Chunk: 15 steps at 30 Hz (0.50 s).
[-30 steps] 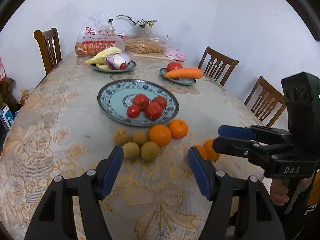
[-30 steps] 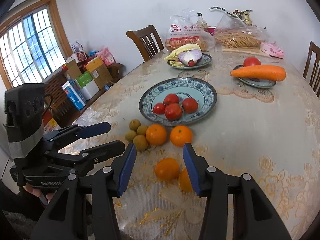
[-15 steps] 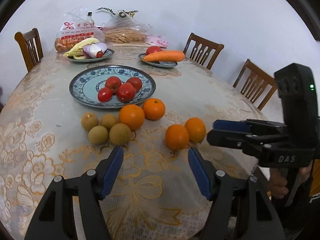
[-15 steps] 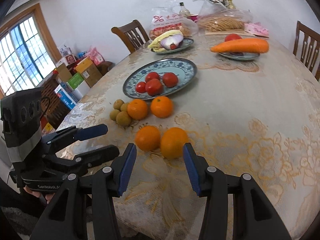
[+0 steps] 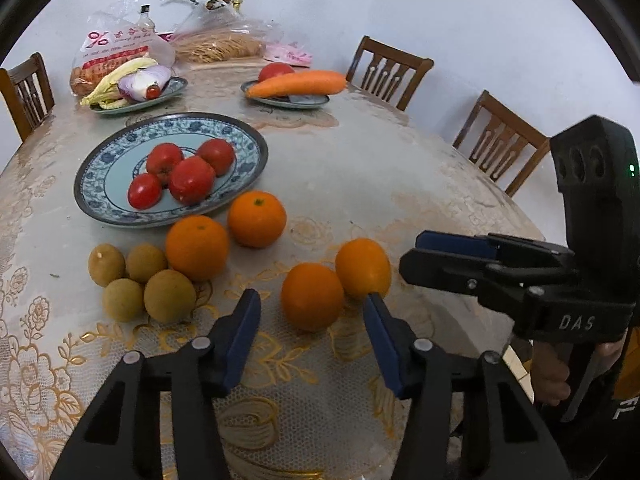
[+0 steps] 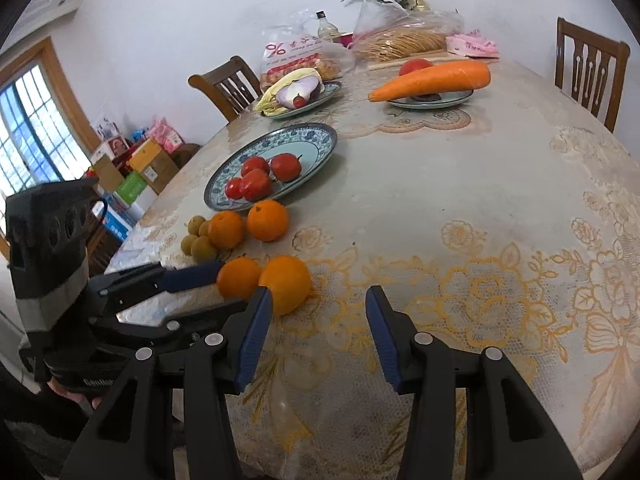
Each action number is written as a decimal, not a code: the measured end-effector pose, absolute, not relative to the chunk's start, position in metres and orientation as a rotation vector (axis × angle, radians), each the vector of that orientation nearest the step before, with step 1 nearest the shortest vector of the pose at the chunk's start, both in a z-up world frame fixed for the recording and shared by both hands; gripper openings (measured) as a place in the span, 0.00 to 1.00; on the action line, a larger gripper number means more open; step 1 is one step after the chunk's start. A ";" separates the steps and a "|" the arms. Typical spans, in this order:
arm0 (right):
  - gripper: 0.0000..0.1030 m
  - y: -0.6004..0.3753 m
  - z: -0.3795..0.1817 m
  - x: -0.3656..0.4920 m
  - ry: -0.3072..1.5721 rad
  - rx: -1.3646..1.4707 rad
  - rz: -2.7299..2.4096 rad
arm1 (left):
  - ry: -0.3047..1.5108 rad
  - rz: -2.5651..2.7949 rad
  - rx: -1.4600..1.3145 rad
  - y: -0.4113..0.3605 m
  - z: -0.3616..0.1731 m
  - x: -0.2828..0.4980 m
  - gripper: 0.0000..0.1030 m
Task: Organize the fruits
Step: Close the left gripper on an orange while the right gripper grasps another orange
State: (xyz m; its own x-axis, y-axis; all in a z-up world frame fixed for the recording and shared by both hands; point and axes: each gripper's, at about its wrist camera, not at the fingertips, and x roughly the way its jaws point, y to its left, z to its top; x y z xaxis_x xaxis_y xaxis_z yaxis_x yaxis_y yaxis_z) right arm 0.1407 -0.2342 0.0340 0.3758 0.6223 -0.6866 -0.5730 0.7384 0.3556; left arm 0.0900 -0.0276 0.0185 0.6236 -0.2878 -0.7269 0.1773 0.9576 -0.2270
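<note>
Two oranges lie near the table's front edge: one point(image 5: 311, 296) just ahead of my open left gripper point(image 5: 311, 322), the other point(image 5: 363, 268) touching it on the right. Two more oranges point(image 5: 197, 247) point(image 5: 257, 219) lie by the blue patterned plate point(image 5: 100, 168), which holds several tomatoes point(image 5: 191, 180). Several small brown fruits point(image 5: 169, 295) cluster at the left. My right gripper point(image 6: 319, 322) is open and empty, with the front oranges point(image 6: 285, 284) point(image 6: 238, 278) to its left. It also shows in the left wrist view point(image 5: 420, 252), right of the oranges.
A plate with a carrot point(image 5: 298, 82) and tomato, and a plate of vegetables point(image 5: 136, 84), stand farther back. Food bags point(image 5: 116, 52) sit at the far end. Wooden chairs point(image 5: 386, 70) surround the lace-covered table point(image 5: 400, 184). Boxes point(image 6: 136, 172) stand on the floor at left.
My left gripper has moved forward and right, so the nearest orange now lies just ahead of its fingers. The right gripper has shifted right, leaving the front oranges at its left finger.
</note>
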 end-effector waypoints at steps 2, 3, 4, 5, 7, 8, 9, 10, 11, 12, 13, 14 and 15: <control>0.48 -0.231 0.032 0.145 0.916 0.077 0.778 | 0.863 -0.263 -0.159 -0.025 0.019 0.092 0.46; 0.48 -0.228 0.031 0.148 0.920 0.080 0.788 | 0.866 -0.256 -0.167 -0.023 0.018 0.093 0.41; 0.48 -0.225 0.030 0.149 0.924 0.080 0.795 | 0.868 -0.254 -0.173 -0.022 0.018 0.093 0.35; 0.48 -0.221 0.028 0.151 0.931 0.076 0.806 | 0.871 -0.250 -0.180 -0.021 0.018 0.094 0.32; 0.48 -0.214 0.026 0.153 0.944 0.077 0.840 | 0.874 -0.236 -0.185 -0.019 0.018 0.094 0.32; 0.46 -0.209 0.025 0.153 0.950 0.063 0.858 | 0.874 -0.233 -0.186 -0.019 0.019 0.093 0.32; 0.41 -0.206 0.025 0.152 0.949 0.051 0.874 | 0.873 -0.230 -0.189 -0.018 0.019 0.092 0.31; 0.35 -0.201 0.025 0.150 0.942 0.029 0.903 | 0.869 -0.225 -0.192 -0.016 0.020 0.090 0.31; 0.35 -0.198 0.026 0.148 0.930 0.012 0.906 | 0.866 -0.228 -0.202 -0.013 0.020 0.089 0.31; 0.35 -0.196 0.027 0.148 0.919 -0.003 0.903 | 0.864 -0.235 -0.215 -0.010 0.021 0.087 0.31; 0.35 -0.194 0.027 0.148 0.910 -0.017 0.901 | 0.860 -0.232 -0.223 -0.007 0.022 0.085 0.31; 0.35 -0.193 0.028 0.148 0.905 -0.027 0.898 | 0.853 -0.228 -0.224 -0.006 0.024 0.084 0.31; 0.35 -0.191 0.029 0.149 0.904 -0.029 0.899 | 0.844 -0.230 -0.225 -0.005 0.027 0.083 0.31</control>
State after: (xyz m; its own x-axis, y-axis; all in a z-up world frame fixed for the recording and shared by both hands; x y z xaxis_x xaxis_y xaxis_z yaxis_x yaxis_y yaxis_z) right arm 0.1493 -0.1913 0.0290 0.2911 0.6630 -0.6897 -0.6860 0.6472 0.3326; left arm 0.0833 -0.0050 0.0265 0.6426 -0.2882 -0.7100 0.1112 0.9518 -0.2858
